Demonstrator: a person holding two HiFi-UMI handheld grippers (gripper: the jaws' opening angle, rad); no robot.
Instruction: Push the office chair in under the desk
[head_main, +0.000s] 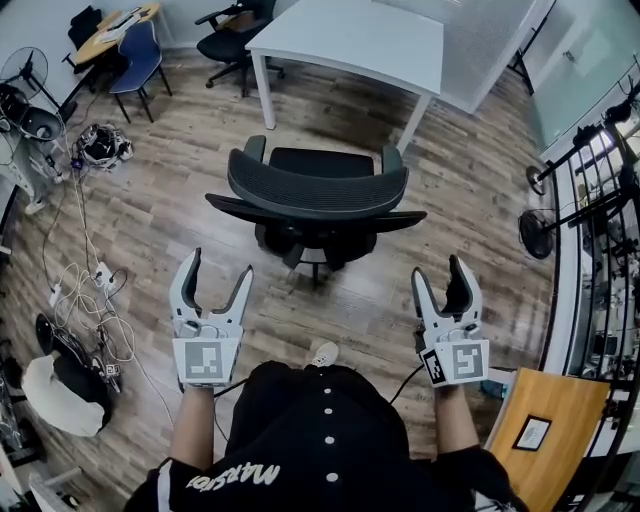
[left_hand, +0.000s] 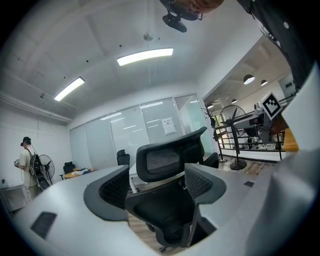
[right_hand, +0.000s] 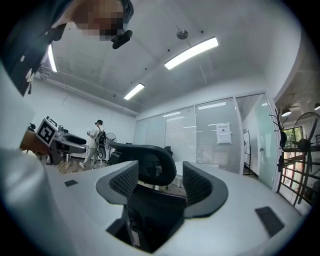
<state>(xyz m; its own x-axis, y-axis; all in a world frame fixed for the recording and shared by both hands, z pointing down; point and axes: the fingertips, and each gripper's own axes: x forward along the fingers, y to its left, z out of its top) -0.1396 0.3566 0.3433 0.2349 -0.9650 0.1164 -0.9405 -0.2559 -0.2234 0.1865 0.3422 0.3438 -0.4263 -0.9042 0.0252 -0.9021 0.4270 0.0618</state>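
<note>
Grey-brown plank floor (head_main: 150, 220) all round, cables (head_main: 82, 272) trailing along the left edge. Blue chair (head_main: 138, 58) by a wooden table (head_main: 92, 45) far left. Frosted glass partitions (left_hand: 125, 135) behind, strip lights (left_hand: 145, 56) glowing overhead.

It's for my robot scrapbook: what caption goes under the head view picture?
Left gripper and right gripper, both open and empty, face the black office chair, not yet under the white desk.

Black shirt (head_main: 290, 420), white buttons (head_main: 329, 440), white tongs (head_main: 218, 266) (head_main: 440, 271), black pads (head_main: 457, 290), marker cubes (head_main: 207, 362)
</note>
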